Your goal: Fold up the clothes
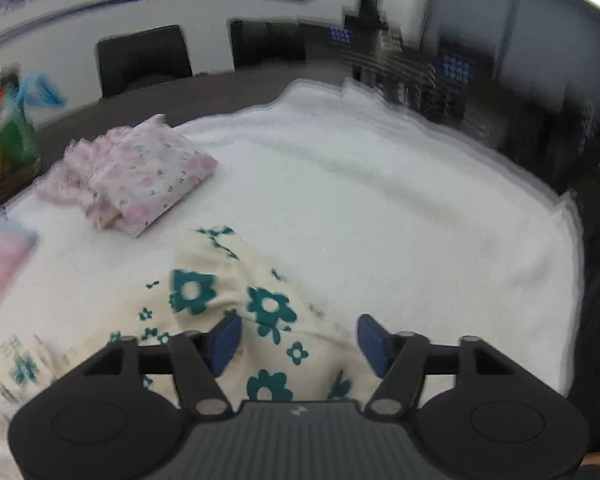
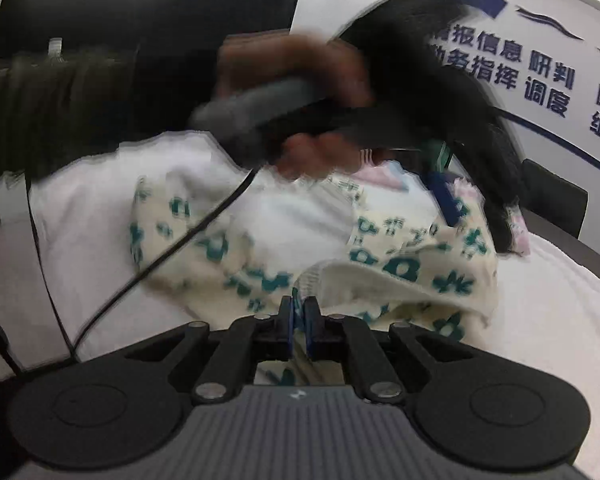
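At the bottom of the left wrist view, the left gripper [image 1: 298,340] stands with its two blue pads [image 1: 224,340] spread wide over one cream garment [image 1: 236,300] printed with teal flowers; neither pad presses the cloth, so it is released. The garment lies rumpled in the lower centre on a white cover [image 1: 380,200]. One folded pink floral garment [image 1: 136,176] rests in the upper left, well apart, and a pink piece [image 1: 0,256] shows at the left edge. Two dark chairs [image 1: 144,58] stand along the wall.

In the right wrist view, the right gripper [image 2: 299,320] at the lower centre is clenched, pinching an edge of the cream garment [image 2: 380,264]. Above it a blurred hand [image 2: 296,92] holds what seems to be the other gripper, with one black cable [image 2: 180,240] trailing across the cloth.
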A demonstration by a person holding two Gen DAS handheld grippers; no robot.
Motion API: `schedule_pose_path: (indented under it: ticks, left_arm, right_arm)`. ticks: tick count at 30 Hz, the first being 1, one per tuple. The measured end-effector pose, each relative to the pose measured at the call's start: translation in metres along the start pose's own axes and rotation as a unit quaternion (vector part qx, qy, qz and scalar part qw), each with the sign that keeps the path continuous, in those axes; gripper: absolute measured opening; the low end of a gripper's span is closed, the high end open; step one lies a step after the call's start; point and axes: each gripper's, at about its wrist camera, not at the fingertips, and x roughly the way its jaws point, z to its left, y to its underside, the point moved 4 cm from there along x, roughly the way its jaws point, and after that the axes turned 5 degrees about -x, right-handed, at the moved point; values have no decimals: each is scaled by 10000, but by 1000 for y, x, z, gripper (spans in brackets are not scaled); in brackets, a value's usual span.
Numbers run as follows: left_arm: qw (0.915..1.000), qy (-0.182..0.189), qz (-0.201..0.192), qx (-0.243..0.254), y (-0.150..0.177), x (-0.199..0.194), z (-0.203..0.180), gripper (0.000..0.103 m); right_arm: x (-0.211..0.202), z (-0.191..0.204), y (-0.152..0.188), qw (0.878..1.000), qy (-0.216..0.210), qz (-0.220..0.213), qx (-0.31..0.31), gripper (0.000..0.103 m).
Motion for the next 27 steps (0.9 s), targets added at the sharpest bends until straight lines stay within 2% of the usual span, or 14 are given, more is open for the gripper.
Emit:
schedule_pose_path:
  ticks: [2, 3, 4, 7, 9, 12, 15, 17, 18, 19, 20, 22, 25, 27]
  left_arm:
    - [9924, -976, 184, 723, 6, 24, -19, 65]
    - [9900, -1061, 190, 908, 11, 29, -23, 57]
    - [9875, -1127, 192, 1084, 16, 34, -26, 20]
    - [9987, -501, -119, -41, 19, 14, 7, 11]
    - [9917, -226, -663, -1077, 26, -17, 43, 11]
    - [9494, -47, -1374, -2825, 74, -61, 108, 12]
    - [9024, -223, -1358, -4083, 125, -78, 152, 25]
    - [8973, -263, -1420, -4171, 140, -94, 161, 27]
    - [8994, -227, -1512, -4096, 141, -104, 159, 28]
    - [9066, -106, -1539, -3929, 136, -110, 152, 42]
    - [9136, 19, -1562, -3755, 130, -117, 145, 69]
    - [9389, 48, -1356, -3162, 108, -115, 118, 80]
    - [9716, -467, -791, -2180, 84, -89, 82, 79]
    - [9841, -1046, -377, -1382, 82, -67, 64, 55]
  right_arm:
    - [2, 2, 1, 10000, 26, 8, 8, 5]
    - [3, 2, 2, 10000, 36, 6, 29, 5]
    - [1, 1, 3, 10000, 42, -9, 87, 5]
    - [-7, -3, 7, 9995, -40, -69, 319, 5]
    - [-9, -5, 9, 9989, -135, -118, 432, 5]
    - [-9, -6, 12, 9978, -275, -180, 572, 5]
    - [-7, -3, 13, 9976, -360, -191, 561, 5]
    - [-8, -1, 12, 9979, -352, -169, 509, 6]
    - [-9, -1, 11, 9981, -339, -157, 483, 6]
    - [-10, 0, 9, 9983, -321, -151, 465, 6]
    - [-11, 1, 7, 9983, -324, -166, 456, 7]
    - [-9, 3, 3, 9982, -319, -171, 475, 7]
    - [-1, 10, -4, 9991, -188, -74, 374, 6]
    - [-2, 20, -10, 9998, -120, -106, 137, 6]
